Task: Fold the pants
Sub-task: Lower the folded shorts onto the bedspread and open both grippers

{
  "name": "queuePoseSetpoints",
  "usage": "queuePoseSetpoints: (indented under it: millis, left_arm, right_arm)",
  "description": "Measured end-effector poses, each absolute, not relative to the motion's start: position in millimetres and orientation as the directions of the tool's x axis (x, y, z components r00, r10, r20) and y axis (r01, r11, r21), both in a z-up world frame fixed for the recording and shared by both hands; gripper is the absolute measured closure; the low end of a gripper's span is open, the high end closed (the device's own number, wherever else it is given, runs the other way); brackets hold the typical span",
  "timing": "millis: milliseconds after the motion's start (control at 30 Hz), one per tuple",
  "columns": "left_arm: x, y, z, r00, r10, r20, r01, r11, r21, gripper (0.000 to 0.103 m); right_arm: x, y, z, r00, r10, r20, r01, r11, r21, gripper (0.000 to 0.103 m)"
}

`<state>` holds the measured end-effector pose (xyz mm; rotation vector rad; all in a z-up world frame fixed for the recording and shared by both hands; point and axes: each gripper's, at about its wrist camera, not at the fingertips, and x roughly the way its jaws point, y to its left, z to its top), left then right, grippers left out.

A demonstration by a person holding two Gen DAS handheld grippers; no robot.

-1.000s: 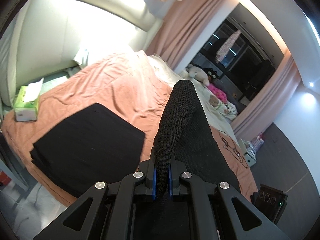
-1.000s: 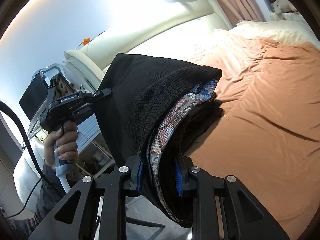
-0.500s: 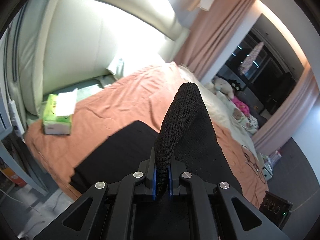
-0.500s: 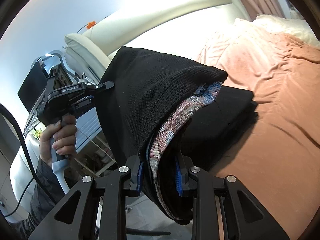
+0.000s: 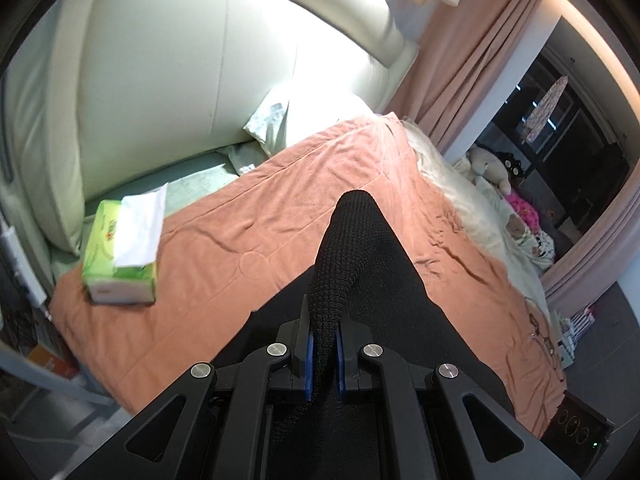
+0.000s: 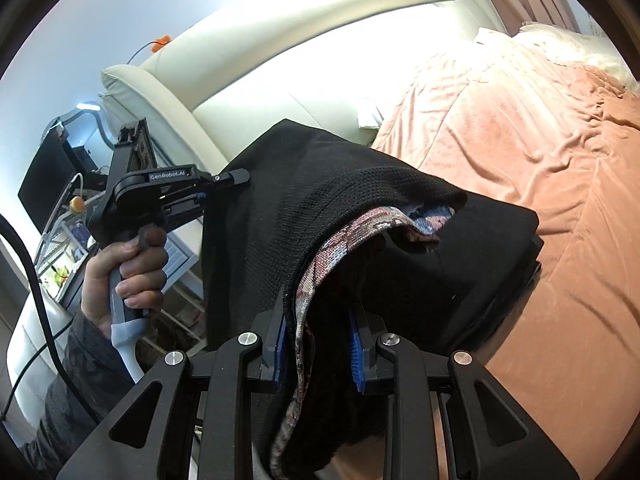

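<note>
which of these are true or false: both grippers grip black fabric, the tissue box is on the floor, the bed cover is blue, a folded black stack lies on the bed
1. Both the left gripper and the right gripper grip the black pants. True.
2. The tissue box is on the floor. False: it sits on the bed cover.
3. The bed cover is blue. False: it is salmon orange.
4. A folded black stack lies on the bed. True.

The pants (image 6: 320, 216) I'm holding are black, coarse-knit, with a patterned pink-and-blue lining (image 6: 352, 232) showing at the open edge — bunched and draped, lifted off the bed (image 5: 280, 216). A thin fold (image 5: 344, 256) stands up narrow and rounded; the rest hangs down over a folded black stack (image 6: 492, 264) on the bed.
</note>
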<state>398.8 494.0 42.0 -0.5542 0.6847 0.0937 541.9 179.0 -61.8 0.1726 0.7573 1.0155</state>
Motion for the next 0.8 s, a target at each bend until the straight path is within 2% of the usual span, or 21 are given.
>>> queuePoseSetpoints:
  millis: [200, 367, 467, 533, 600, 800]
  left_arm:
    - [438, 497, 30, 0.753, -0.077, -0.654, -0.277, 0.864, -0.42, 0.095]
    - [468, 490, 30, 0.755, -0.051, -0.654, -0.271, 0.884, -0.382, 0.095]
    - [485, 484, 23, 0.719, -0.011, -0.695, -0.295, 0.9, -0.32, 0.091]
    - [488, 483, 14, 0.672, 0.022, -0.74, -0.333, 0.902, -0.275, 0.077]
    - [478, 484, 10, 0.68, 0.02, -0.733, -0.328, 0.902, -0.28, 0.071]
    - [436, 491, 5, 0.673, 0.033, -0.738, -0.353, 0.892, -0.282, 0.069]
  right_arm:
    - [565, 177, -71, 0.302, 0.821, -0.484, -0.675, 0.543, 0.5, 0.081]
    - [571, 178, -66, 0.357, 0.82, -0.447, -0.681, 0.556, 0.476, 0.081]
    - [578, 175, -71, 0.397, 0.796, -0.458, -0.646, 0.596, 0.476, 0.069]
    - [588, 169, -83, 0.379, 0.785, -0.491, -0.593, 0.613, 0.522, 0.048]
    - [593, 159, -92, 0.374, 0.781, -0.5, -0.57, 0.619, 0.54, 0.042]
    - [602, 127, -102, 0.367, 0.774, -0.517, -0.51, 0.632, 0.584, 0.041]
